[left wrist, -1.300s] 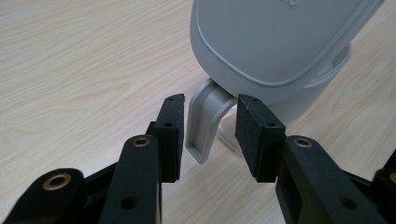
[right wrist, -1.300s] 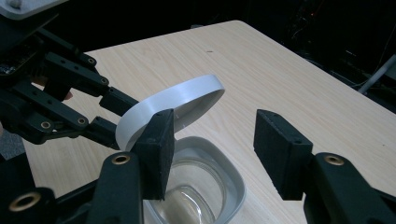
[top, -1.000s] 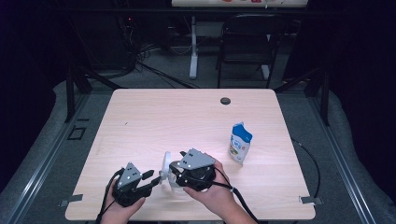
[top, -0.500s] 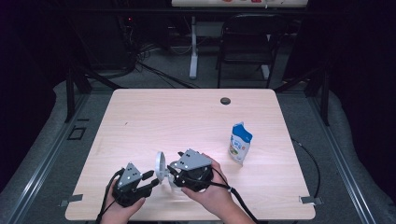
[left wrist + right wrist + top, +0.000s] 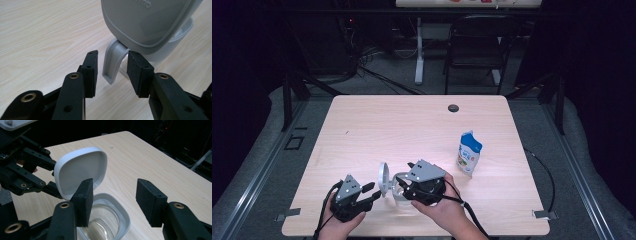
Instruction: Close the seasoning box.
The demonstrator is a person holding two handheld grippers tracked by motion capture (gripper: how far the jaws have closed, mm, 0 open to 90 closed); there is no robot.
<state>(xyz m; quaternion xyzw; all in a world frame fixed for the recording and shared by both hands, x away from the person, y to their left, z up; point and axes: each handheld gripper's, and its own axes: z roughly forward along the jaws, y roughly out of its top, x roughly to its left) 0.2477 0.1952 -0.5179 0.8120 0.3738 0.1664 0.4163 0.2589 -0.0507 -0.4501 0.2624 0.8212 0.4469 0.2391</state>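
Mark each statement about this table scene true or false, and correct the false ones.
1. The container's lid stands open. True.
2. The left gripper is shut on the lid's hinge strap. False: its jaws are open on either side of the strap.
3. The pouch lies flat on the table. False: it stands upright.
4. The right gripper is open above the clear container. True.
5. The pouch stands to the right of both grippers in the high view. True.

From up high the clear container (image 5: 401,189) near the table's (image 5: 362,130) front edge is mostly hidden behind the right gripper (image 5: 409,181), its lid (image 5: 150,22) is cut off up top, and the carton's (image 5: 469,152) print is too tiny to read.
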